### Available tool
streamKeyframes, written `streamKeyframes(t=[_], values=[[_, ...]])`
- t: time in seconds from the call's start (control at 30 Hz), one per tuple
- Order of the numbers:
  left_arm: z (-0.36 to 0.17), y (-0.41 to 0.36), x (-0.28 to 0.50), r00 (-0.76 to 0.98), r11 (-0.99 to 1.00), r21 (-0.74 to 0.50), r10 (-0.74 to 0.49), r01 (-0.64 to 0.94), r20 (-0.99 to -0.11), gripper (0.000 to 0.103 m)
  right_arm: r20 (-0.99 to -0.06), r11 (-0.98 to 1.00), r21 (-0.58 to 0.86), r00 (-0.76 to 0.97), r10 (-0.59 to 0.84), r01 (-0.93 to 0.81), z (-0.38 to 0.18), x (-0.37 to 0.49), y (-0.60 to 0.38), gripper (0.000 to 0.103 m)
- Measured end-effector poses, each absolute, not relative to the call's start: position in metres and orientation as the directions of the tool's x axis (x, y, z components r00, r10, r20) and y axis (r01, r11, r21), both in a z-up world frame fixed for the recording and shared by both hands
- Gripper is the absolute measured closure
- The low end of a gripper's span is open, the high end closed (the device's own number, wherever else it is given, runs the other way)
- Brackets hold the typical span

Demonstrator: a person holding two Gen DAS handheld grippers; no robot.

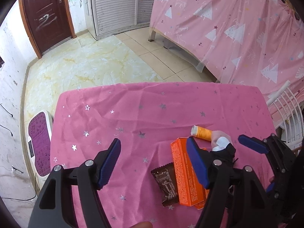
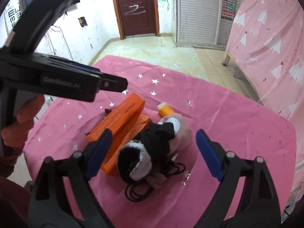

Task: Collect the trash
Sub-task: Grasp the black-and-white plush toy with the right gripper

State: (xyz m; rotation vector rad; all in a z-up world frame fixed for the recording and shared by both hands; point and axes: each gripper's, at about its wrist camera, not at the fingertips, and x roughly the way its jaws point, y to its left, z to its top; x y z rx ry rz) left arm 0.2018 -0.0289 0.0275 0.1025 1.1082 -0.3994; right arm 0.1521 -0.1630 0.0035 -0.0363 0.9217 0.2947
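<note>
Two orange boxes (image 1: 183, 172) (image 2: 117, 119) lie side by side on the pink star-print tablecloth (image 1: 133, 114). A brown snack wrapper (image 1: 165, 184) lies left of them. An orange bottle (image 1: 202, 133) (image 2: 166, 110) lies on its side behind. A black and white glove-like cloth (image 2: 150, 146) lies on black cords (image 2: 136, 191). My left gripper (image 1: 153, 148) is open above the cloth, left of the boxes. My right gripper (image 2: 153, 138) is open over the black cloth, and it shows open in the left wrist view (image 1: 216, 142).
A purple and white massager (image 1: 39, 144) lies on the floor left of the table. A bed with a pink tree-print curtain (image 1: 237, 28) stands to the right. A white rack (image 1: 290, 114) stands at the table's right edge. A brown door (image 2: 135, 7) is at the back.
</note>
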Motion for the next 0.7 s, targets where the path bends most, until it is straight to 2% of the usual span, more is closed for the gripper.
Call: streamKeyframes(t=[0.03,0.13,0.33,0.7], values=[[0.026,-0.030,0.202,0.378,0.924,-0.122,-0.265,0.363,-0.887,0.038,-0.791,0.958,0.102,0.562,0.242,-0.269,0.002,0.154,-0.162,0.018],[0.023,-0.033,0.204,0.365,0.923,-0.132,-0.270,0.361,-0.891,0.038,-0.799,0.956,0.117,0.547,0.251,-0.268,-0.005,0.157,-0.163,0.037],[0.015,-0.039,0.205,0.307,0.917,-0.185,-0.300,0.354,-0.903,0.038,-0.761,0.961,0.172,0.590,0.269,-0.216,0.001,0.155,-0.183,0.057],[0.005,-0.069,0.196,0.280,0.910,-0.167,-0.284,0.379,-0.917,0.038,-0.717,0.966,0.230,0.650,0.250,-0.119,0.008,0.147,-0.218,0.058]])
